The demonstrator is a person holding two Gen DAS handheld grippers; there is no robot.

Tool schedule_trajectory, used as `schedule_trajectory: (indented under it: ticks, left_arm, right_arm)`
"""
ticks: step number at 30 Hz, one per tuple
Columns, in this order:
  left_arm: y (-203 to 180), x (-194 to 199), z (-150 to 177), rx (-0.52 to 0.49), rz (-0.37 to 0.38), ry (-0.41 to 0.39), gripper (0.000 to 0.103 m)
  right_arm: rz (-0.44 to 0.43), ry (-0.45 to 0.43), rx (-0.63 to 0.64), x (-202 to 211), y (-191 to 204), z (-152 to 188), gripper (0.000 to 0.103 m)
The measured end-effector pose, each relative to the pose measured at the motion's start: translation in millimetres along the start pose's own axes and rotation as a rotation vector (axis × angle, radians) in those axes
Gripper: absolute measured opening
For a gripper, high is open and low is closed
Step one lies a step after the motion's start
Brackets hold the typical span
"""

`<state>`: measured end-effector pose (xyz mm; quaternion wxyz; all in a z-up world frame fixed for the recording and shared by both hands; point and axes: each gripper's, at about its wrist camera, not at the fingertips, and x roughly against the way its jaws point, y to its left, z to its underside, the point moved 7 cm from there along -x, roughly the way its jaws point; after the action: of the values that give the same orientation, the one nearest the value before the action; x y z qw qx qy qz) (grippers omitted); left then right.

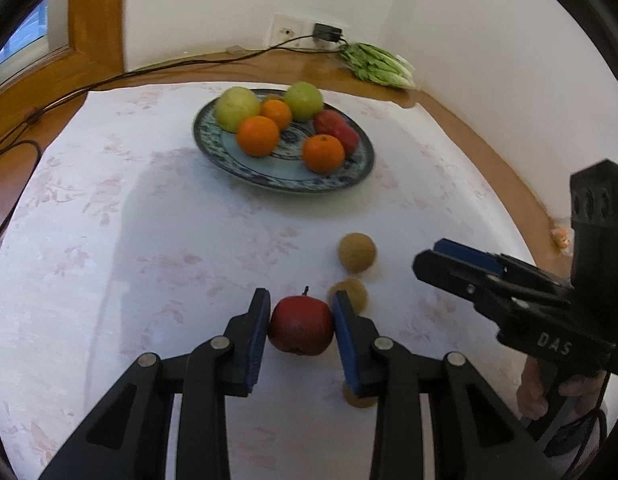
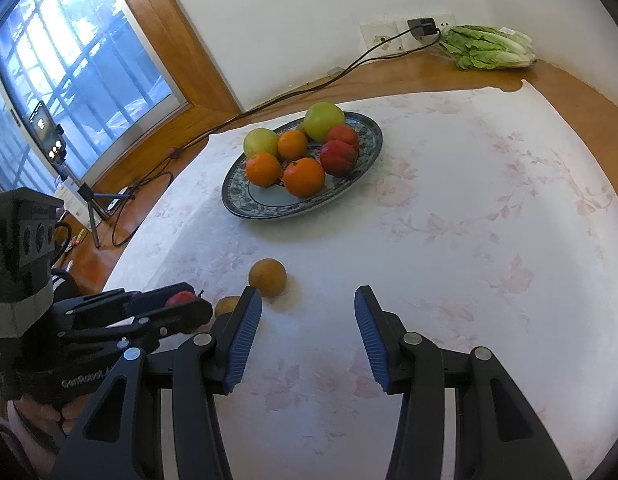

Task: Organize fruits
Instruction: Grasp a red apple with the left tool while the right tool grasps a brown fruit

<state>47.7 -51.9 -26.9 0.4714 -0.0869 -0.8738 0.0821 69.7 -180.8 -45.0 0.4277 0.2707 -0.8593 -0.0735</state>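
A dark red apple (image 1: 301, 326) sits on the white cloth near the front, and my left gripper (image 1: 301, 300) is shut on it, one blue pad against each side. Three small brown fruits lie close by: one (image 1: 357, 252) further off, one (image 1: 351, 292) behind the right finger, one (image 1: 359, 400) half hidden under it. A blue patterned plate (image 1: 285, 184) further back holds green apples, oranges and red apples. My right gripper (image 2: 307, 292) hovers open over bare cloth, nothing between its fingers, to the right of the brown fruits (image 2: 267, 278).
A bunch of lettuce (image 2: 493, 46) lies in the far corner by the wall sockets. A black cable (image 1: 157, 70) runs along the wooden table edge. A phone on a tripod (image 2: 45, 128) stands by the window on the left.
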Motion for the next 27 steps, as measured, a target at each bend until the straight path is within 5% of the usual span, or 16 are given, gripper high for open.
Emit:
schedule_trajectory:
  ticks: [15, 27]
  left_arm:
    - [29.3, 1.2, -7.2, 0.054, -0.043, -0.030, 0.033]
    - [40.8, -1.2, -7.1, 0.090, -0.034, -0.026, 0.033]
  right_arm:
    - [0.019, 0.083, 0.067, -24.1, 30.8, -0.2, 0.049]
    - [0.057, 0.101, 0.086, -40.2, 34.3, -7.3, 0.036]
